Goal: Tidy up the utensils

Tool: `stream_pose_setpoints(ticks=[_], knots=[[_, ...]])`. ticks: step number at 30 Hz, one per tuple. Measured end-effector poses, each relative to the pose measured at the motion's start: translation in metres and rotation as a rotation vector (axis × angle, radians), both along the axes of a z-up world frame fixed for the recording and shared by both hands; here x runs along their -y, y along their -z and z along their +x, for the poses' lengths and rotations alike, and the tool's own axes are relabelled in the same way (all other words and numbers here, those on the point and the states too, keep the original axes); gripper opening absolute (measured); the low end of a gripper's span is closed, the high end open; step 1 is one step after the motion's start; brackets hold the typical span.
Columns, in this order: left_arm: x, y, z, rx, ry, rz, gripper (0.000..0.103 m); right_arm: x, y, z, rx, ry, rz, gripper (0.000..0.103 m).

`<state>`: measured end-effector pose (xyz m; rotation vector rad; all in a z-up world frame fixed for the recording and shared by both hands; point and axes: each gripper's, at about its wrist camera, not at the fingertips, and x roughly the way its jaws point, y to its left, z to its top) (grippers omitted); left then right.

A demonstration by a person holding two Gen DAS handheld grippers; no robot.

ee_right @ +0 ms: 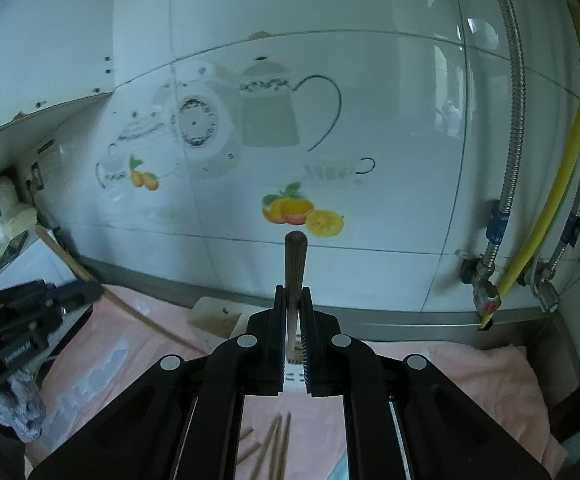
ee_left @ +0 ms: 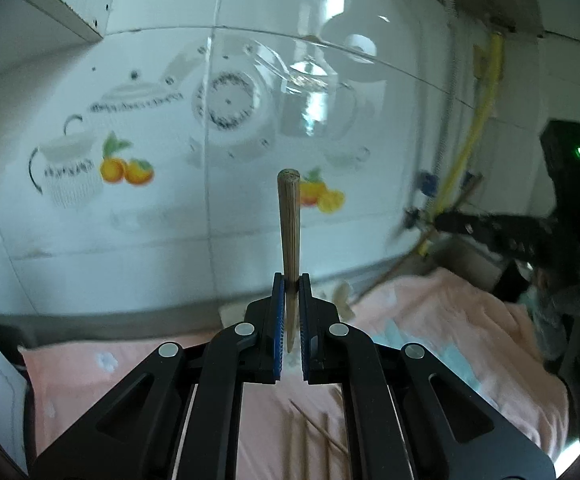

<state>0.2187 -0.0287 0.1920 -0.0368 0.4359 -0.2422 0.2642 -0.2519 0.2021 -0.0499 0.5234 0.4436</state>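
Between the left gripper's blue-padded jaws stands a pale chopstick, clamped near its thin end with the thick, blunt end pointing up and away toward the wall. The jaws are all but closed, only the stick's width between them. The right gripper does the same with a darker chopstick: jaws pinched tight on it, thick end up, thin end reaching back between the pads.

Below the left gripper lies a pink towel spread over the counter, with several loose sticks on it, seen blurred between the linkage arms. In the right wrist view a small bunch of brown chopsticks lies on the same towel, just under the gripper's frame. A pale holder sits on the towel's far edge near the wall, beyond the right gripper's tips; what it contains cannot be made out.

Behind everything is a white tiled wall printed with teapots, cups and oranges. At its right run a yellow hose and braided metal pipes down to valves. From the left wrist view, the other gripper's black body shows at the right edge, and a long wooden handle leans at the left of the right wrist view.
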Motion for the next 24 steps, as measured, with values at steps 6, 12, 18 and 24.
stream_pose_setpoints(ticks=[6, 12, 18, 24], knots=[[-0.013, 0.002, 0.029, -0.004, -0.056, -0.032, 0.005, -0.013, 0.024, 0.022, -0.035, 0.013, -0.026, 0.007], [-0.025, 0.003, 0.040, -0.003, -0.070, -0.059, 0.005, -0.024, 0.053, 0.039, -0.096, 0.011, -0.053, 0.007], [-0.023, 0.015, 0.057, -0.023, -0.097, -0.019, 0.005, -0.027, 0.073, 0.049, -0.139, 0.023, -0.077, 0.007], [-0.026, 0.046, 0.082, -0.128, -0.087, -0.029, 0.006, -0.025, 0.076, 0.050, -0.134, 0.034, -0.079, 0.008]])
